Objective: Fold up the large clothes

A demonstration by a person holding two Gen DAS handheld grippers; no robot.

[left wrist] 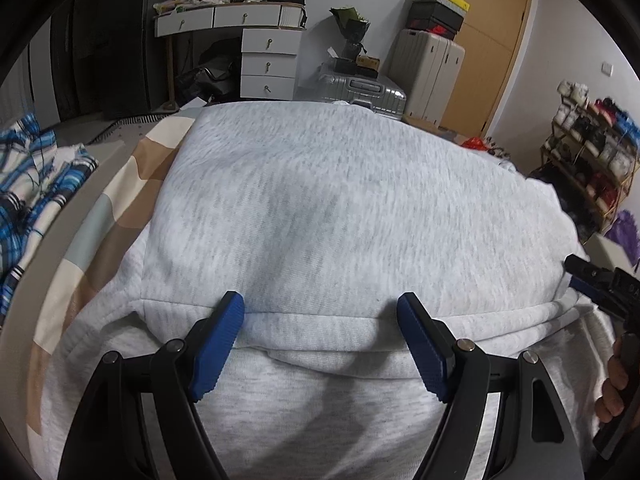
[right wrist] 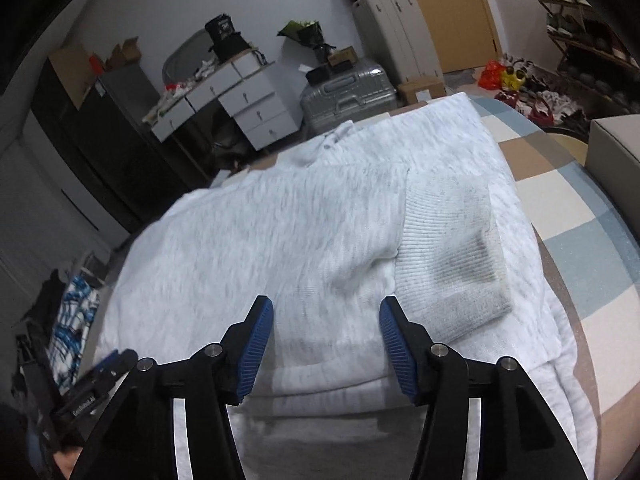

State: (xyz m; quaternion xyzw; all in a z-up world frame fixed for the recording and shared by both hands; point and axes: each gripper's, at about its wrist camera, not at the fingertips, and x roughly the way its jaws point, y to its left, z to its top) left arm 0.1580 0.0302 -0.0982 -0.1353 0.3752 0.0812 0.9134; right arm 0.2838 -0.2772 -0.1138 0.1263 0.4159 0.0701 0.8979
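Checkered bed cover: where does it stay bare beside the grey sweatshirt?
The checkered bed cover is bare right of the grey sweatshirt, up to a beige box. On the other side a narrower strip borders the plaid cloth.

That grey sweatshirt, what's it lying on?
The sweatshirt lies on a checked sheet of beige, cream and pale blue squares, which shows along its edges in both views. One ribbed cuff is folded on top. What lies under its middle is covered.

A white dresser [left wrist: 270,60] is seen against the far wall, its top cluttered. A silver suitcase [left wrist: 360,90] is laid flat beside it, a beige suitcase [left wrist: 434,76] stood upright by the wooden door [left wrist: 492,40]. A blue plaid cloth [left wrist: 32,176] is heaped at left.
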